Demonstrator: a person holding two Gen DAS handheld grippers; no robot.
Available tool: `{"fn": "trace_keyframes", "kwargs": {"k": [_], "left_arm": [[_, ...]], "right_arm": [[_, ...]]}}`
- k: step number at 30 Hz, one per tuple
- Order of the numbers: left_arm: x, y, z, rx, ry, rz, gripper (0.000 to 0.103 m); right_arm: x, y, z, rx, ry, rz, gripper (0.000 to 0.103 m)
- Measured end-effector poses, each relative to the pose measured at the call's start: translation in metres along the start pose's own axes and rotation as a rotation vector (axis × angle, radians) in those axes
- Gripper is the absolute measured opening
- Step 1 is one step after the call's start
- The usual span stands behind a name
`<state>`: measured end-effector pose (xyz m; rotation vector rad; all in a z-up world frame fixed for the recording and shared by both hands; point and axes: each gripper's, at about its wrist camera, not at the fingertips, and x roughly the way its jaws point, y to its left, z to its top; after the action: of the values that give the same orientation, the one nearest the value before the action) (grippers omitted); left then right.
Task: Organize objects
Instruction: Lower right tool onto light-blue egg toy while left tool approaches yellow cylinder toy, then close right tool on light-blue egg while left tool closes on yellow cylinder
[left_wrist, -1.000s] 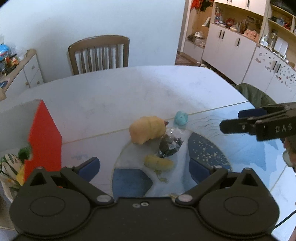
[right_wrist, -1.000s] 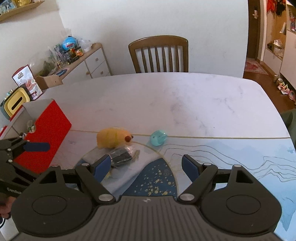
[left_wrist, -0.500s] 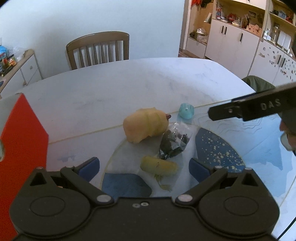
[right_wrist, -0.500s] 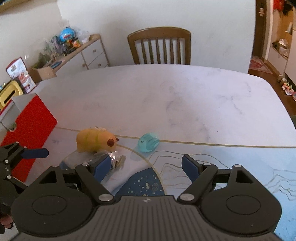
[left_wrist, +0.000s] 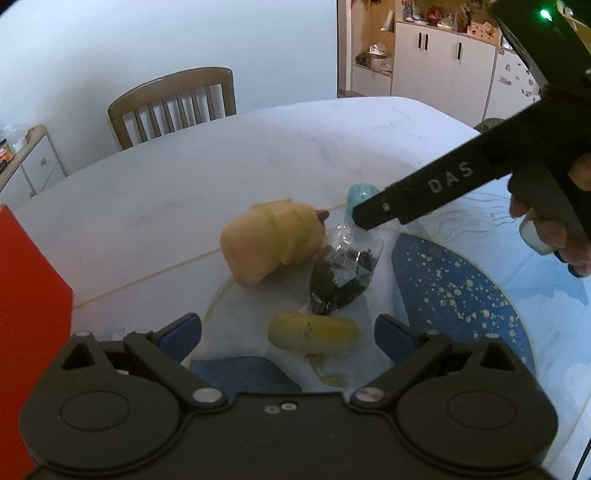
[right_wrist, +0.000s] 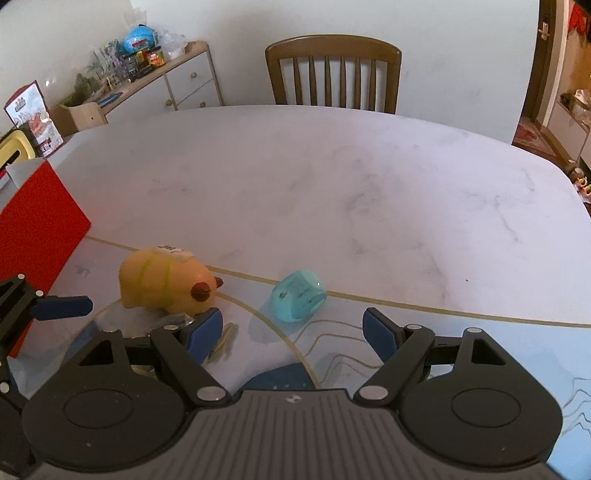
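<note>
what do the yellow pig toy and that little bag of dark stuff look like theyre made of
Yellow pig-shaped toy: probably soft rubber or foam, matte, with rounded moulded folds and no glare. Small clear bag of dark bits: thin glossy plastic film, crinkled and catching highlights; what the dark contents are cannot be told.

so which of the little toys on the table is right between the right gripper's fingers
The small turquoise rounded toy, lying just ahead between the open right gripper fingers. The yellow-orange plush animal sits off to the left, beyond the left finger.

The only readable lettering is "DAS", in white on the right gripper (left_wrist: 373, 216) arm.
</note>
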<state>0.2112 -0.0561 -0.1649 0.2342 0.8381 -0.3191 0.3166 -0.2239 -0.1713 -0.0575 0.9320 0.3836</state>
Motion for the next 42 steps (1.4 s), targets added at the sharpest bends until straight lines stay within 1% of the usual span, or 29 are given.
{"fn": "trace_keyframes", "kwargs": {"k": [1,4,8,10,11,15,20,24,26,28,37,42], "left_arm": [[0.001,0.000,0.000,0.001,-0.001,0.000,0.099],[0.004,-0.001,0.001,0.008,-0.005,0.001,0.093],[0.004,-0.004,-0.002,0.025,-0.017,0.000,0.083],[0.005,-0.006,-0.002,0.037,-0.017,-0.002,0.079],[0.005,-0.007,-0.003,0.041,-0.018,-0.005,0.078],[0.004,-0.006,-0.003,0.033,-0.022,-0.008,0.074],[0.002,-0.008,-0.005,0.027,-0.030,-0.017,0.061],[0.000,-0.009,-0.005,0.028,-0.031,-0.019,0.057],[-0.001,-0.009,-0.005,0.027,-0.029,-0.023,0.053],[-0.002,-0.011,-0.005,0.031,-0.028,-0.027,0.051],[-0.002,-0.007,-0.003,0.004,-0.007,-0.018,0.050],[-0.013,0.001,-0.001,-0.028,-0.006,-0.025,0.050]], "right_arm": [[0.002,0.000,0.001,-0.001,0.002,0.002,0.081],[0.008,0.000,0.003,-0.011,0.008,0.000,0.077],[0.013,0.003,0.005,-0.034,0.016,-0.004,0.067],[0.015,0.002,0.005,-0.034,0.021,0.002,0.064],[0.016,0.003,0.004,-0.036,0.022,0.001,0.060],[0.018,0.004,0.003,-0.044,0.022,-0.002,0.057],[0.018,0.006,0.003,-0.046,0.016,-0.015,0.050],[0.020,0.009,0.004,-0.059,0.013,-0.024,0.046],[0.020,0.011,0.004,-0.074,0.012,-0.031,0.039],[0.020,0.012,0.004,-0.086,0.010,-0.040,0.036],[0.008,0.015,0.001,-0.065,-0.009,-0.050,0.036],[-0.011,0.019,-0.002,-0.060,-0.015,-0.021,0.036]]}}
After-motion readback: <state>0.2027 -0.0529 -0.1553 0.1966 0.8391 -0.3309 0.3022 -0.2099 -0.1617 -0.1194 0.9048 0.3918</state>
